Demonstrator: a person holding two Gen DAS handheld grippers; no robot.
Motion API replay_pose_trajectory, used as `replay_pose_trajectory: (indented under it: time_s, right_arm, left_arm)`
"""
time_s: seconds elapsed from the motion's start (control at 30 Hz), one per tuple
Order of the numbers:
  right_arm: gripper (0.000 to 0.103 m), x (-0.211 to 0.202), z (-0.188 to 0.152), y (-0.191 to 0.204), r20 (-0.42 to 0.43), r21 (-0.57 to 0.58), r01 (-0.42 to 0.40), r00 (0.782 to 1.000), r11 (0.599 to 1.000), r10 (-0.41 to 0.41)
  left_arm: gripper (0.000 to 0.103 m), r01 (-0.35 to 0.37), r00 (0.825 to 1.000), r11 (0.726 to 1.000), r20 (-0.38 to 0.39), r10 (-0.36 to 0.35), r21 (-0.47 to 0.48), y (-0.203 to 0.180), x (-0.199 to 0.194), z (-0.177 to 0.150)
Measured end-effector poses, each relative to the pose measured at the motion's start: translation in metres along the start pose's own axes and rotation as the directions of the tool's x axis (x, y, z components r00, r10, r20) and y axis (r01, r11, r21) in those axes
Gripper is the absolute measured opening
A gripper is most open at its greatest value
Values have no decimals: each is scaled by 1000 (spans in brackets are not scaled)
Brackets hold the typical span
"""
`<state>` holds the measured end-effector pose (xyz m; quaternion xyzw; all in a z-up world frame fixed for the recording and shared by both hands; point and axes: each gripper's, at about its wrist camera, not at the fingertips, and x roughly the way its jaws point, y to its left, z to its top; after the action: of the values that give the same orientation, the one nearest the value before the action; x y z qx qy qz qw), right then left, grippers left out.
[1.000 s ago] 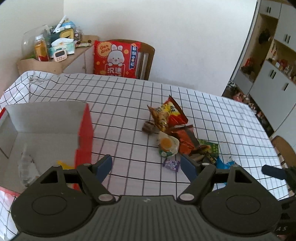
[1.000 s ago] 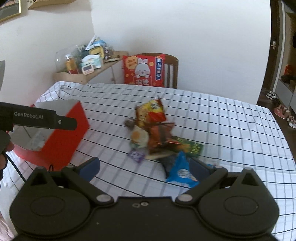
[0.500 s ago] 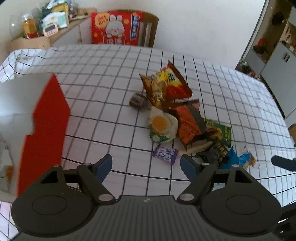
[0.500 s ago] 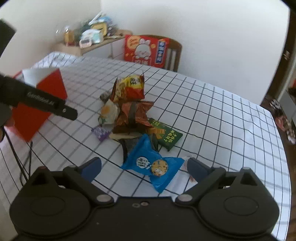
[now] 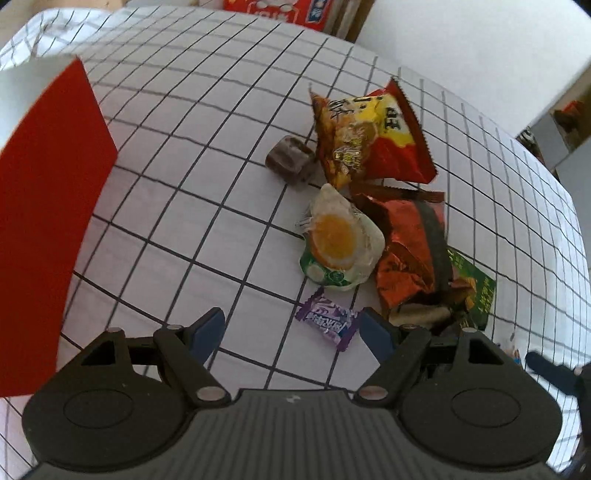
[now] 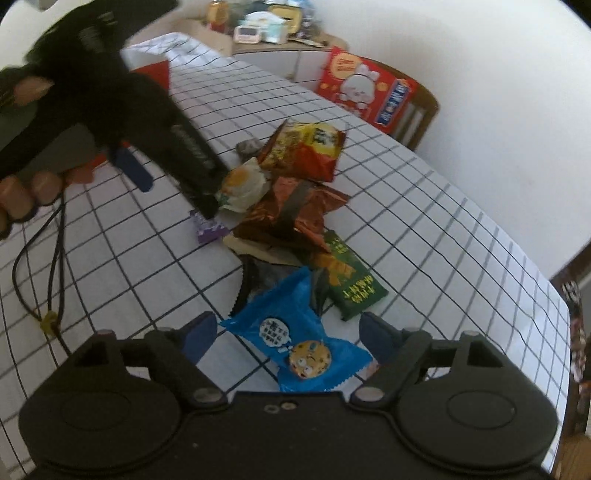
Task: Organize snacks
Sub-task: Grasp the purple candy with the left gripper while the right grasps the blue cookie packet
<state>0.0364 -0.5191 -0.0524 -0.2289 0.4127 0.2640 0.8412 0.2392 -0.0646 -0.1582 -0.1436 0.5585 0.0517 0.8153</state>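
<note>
A pile of snacks lies on the checked tablecloth (image 5: pixel 184 206): a yellow-red chip bag (image 5: pixel 373 136), a brown candy (image 5: pixel 290 158), an egg-print packet (image 5: pixel 340 243), an orange foil bag (image 5: pixel 410 254) and a green packet (image 5: pixel 476 288). My left gripper (image 5: pixel 291 330) is open and low over a purple candy (image 5: pixel 327 319), which lies close to its right finger. In the right wrist view, my right gripper (image 6: pixel 286 332) straddles a blue cookie packet (image 6: pixel 295 343); its jaws are closing, and the pads do not press the packet. The red box (image 5: pixel 48 221) stands at the left.
A person's hand (image 6: pixel 22 195) holds the left gripper (image 6: pixel 173 192), and a black cord (image 6: pixel 37 266) trails across the cloth. A red rabbit cushion (image 6: pixel 365 88) leans on a chair behind the table. A cluttered side shelf (image 6: pixel 266 29) stands at the back.
Both grippers have dropped towards the pile. The left one has swung right, away from the red box, to the purple candy. The right one's jaws have narrowed around the blue packet.
</note>
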Motion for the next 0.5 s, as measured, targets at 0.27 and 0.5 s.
replay_pose_trajectory:
  time_s: [0.27, 0.5]
  right_arm:
    - [68, 9, -3, 3, -16, -65, -23, 1000, 998, 22]
    - [58, 14, -10, 10, -26, -167, 7, 1000, 986, -11]
  left_arm:
    - [64, -19, 1000, 994, -11, 18, -108, 0, 10, 6]
    - [53, -70, 997, 991, 5, 71, -114, -12, 11, 6]
